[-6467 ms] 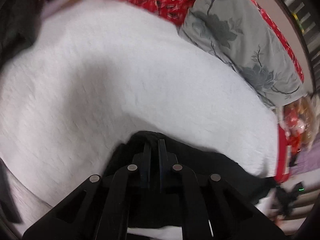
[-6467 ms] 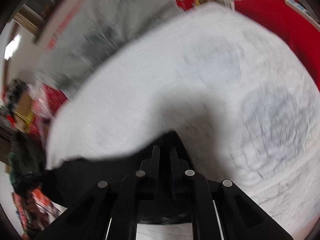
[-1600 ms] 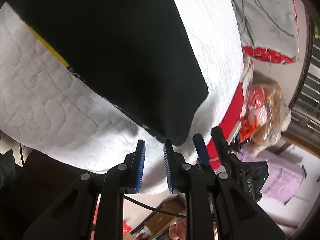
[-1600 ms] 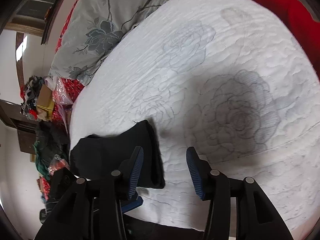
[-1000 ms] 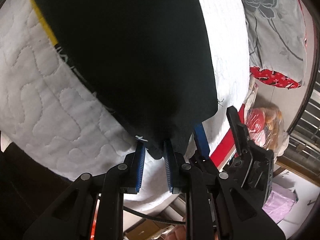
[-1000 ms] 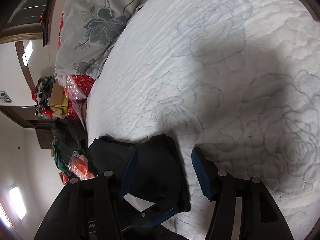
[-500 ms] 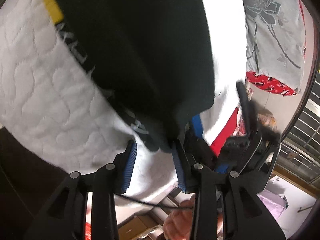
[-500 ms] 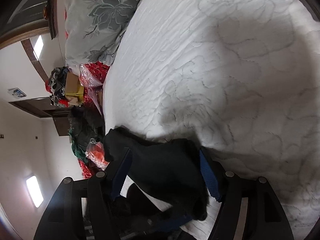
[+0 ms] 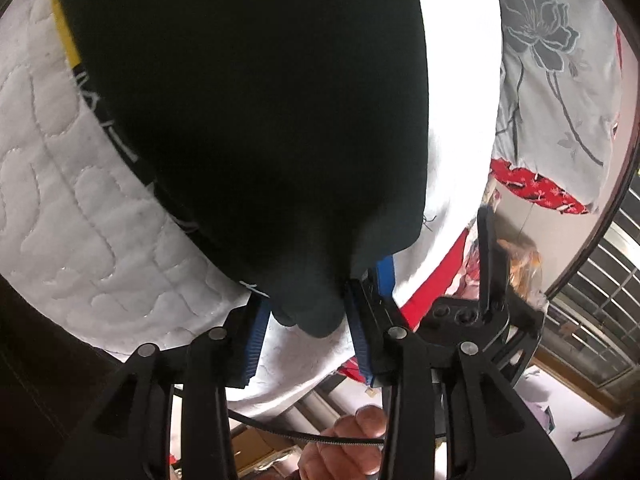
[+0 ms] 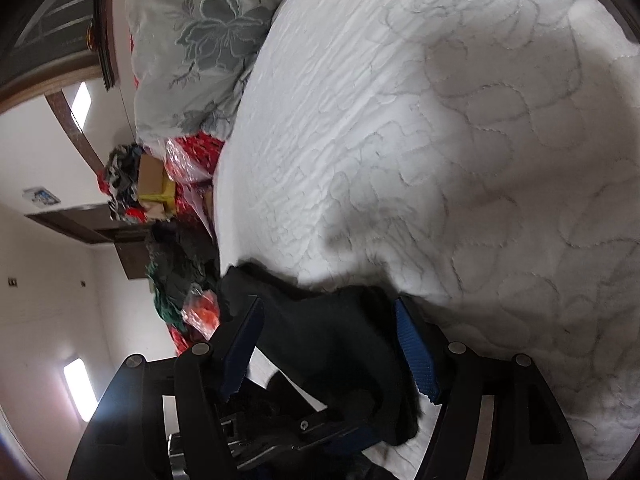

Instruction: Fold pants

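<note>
The black pants, with a yellow stripe and white lettering along one edge, lie folded on the white quilted bed. Their near corner hangs over the bed's edge and sits between the blue pads of my left gripper, which stands open around it. My right gripper comes in from the side at the same corner of the pants, its pads wide apart with the dark fabric between them. In the left wrist view the right gripper's blue pad shows just behind that corner.
A grey floral pillow lies at the head of the white quilt, with red cloth under it. Bags and piled clothes stand beside the bed. A hand holds a cable below the left gripper.
Both grippers have opened wider and pushed forward, so the pants' corner now lies between their pads. The right gripper has also come down closer to the bed.
</note>
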`<state>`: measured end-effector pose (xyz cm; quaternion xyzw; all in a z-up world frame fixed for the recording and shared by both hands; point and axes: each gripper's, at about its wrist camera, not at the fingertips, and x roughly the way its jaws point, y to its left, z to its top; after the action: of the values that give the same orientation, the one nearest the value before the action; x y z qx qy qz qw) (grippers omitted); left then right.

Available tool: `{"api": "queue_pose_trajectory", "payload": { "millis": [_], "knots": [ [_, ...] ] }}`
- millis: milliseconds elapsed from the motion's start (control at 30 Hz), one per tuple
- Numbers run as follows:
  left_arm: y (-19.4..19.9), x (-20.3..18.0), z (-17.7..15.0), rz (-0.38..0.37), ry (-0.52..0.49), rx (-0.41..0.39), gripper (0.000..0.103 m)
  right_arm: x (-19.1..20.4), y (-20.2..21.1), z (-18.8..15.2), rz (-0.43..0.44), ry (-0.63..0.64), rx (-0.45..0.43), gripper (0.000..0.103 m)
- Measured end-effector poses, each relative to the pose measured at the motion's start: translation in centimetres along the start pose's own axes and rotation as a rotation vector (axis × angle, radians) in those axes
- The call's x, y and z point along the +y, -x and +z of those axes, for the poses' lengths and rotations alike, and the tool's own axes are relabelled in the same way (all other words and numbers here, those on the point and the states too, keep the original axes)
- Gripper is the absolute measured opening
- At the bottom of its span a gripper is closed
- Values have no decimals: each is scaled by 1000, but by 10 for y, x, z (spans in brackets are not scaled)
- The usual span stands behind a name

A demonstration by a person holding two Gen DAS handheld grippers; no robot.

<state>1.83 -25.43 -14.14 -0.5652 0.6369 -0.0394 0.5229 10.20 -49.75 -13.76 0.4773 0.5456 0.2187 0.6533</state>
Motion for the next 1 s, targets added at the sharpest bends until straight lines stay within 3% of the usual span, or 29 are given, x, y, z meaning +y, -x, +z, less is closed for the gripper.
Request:
{"api": "queue_pose_trajectory", "payload": {
  "millis": [100, 167, 233, 333, 467, 700, 1000],
  "knots": [
    [-2, -2, 4, 2, 0, 31, 34, 3, -2, 1, -8, 4, -15, 68],
    [-3, -1, 7, 11, 11, 54, 29, 5, -1, 0, -41, 19, -24, 60],
    [-5, 0, 8, 21, 20, 70, 24, 4, -2, -3, -117, 37, -20, 30],
    [-6, -2, 10, 43, 1, 100, 16, 3, 1, -6, -146, 40, -47, 21],
    [-3, -9, 13, 25, -26, 154, 8, 20, 7, -14, -176, 84, -93, 18],
    [13, -17, 13, -15, -82, 211, 7, 46, 16, -32, -193, 104, -138, 16],
    [62, -15, 24, -101, -96, 202, 7, 89, 0, -50, -173, 120, -165, 12]
  ]
}}
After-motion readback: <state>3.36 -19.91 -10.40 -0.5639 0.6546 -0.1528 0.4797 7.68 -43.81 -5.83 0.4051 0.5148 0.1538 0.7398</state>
